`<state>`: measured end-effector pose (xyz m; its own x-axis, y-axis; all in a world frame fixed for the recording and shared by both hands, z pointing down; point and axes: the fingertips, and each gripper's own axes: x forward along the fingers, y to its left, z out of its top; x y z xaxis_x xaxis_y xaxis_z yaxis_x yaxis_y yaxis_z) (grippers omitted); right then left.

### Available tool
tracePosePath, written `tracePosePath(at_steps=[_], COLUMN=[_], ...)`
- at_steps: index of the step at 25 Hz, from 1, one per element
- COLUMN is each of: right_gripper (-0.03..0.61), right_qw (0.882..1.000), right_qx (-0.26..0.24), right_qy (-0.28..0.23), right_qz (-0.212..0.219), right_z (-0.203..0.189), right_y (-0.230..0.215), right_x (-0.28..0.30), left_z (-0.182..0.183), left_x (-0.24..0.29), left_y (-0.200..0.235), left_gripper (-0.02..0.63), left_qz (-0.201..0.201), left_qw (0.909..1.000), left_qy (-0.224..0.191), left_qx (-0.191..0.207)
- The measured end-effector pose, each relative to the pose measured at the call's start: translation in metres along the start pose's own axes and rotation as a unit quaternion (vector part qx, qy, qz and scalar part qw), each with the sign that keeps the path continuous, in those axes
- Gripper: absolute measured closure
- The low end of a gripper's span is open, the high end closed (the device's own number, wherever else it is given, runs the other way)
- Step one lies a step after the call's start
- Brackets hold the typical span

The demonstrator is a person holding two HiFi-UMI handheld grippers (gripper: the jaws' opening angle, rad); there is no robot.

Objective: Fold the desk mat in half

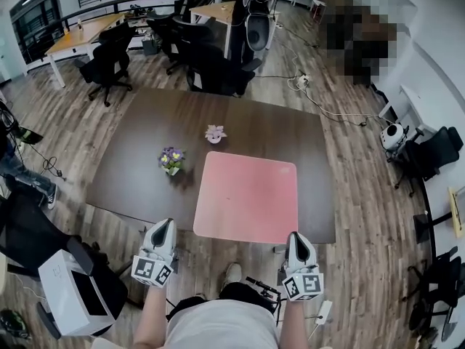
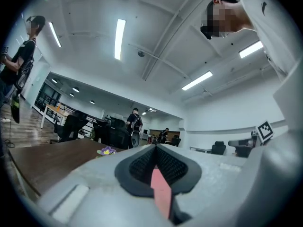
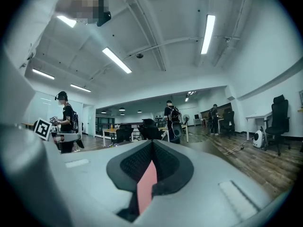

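Observation:
A pink desk mat point(image 1: 247, 195) lies flat and unfolded on the dark brown table point(image 1: 138, 129), its near edge along the table's front edge. My left gripper point(image 1: 166, 222) hovers at the front edge, just left of the mat's near left corner, with its jaws shut. My right gripper point(image 1: 296, 236) is at the mat's near right corner, also shut. In the left gripper view point(image 2: 155, 146) and the right gripper view point(image 3: 152, 142) the jaws meet, with a thin pink sliver in the slit below them. I cannot tell whether either gripper touches the mat.
Two small flower pots stand on the table left of and behind the mat: a purple one point(image 1: 172, 158) and a pink one point(image 1: 215, 133). Black office chairs point(image 1: 211, 71) crowd the far edge. A white box point(image 1: 69, 293) sits on the floor at my left. People stand further back.

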<state>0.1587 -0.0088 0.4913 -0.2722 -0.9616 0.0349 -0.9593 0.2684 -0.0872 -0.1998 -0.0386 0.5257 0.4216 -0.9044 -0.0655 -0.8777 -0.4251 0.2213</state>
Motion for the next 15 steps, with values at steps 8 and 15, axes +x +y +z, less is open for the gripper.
tracePosePath(at_steps=[8, 15], right_gripper=[0.578, 0.578], right_qw=[0.999, 0.998], right_qx=[-0.006, -0.005], right_qy=[-0.018, -0.028], right_qz=[0.029, 0.05], right_z=[0.019, 0.036], right_y=[-0.067, -0.106], right_x=[0.079, 0.124], left_z=[0.005, 0.006], left_x=[0.093, 0.142], left_y=[0.007, 0.002], left_gripper=[0.609, 0.609], left_qz=[0.043, 0.056], left_qw=[0.9988, 0.9982], left_qy=[-0.023, -0.017], left_qx=[0.002, 0.011])
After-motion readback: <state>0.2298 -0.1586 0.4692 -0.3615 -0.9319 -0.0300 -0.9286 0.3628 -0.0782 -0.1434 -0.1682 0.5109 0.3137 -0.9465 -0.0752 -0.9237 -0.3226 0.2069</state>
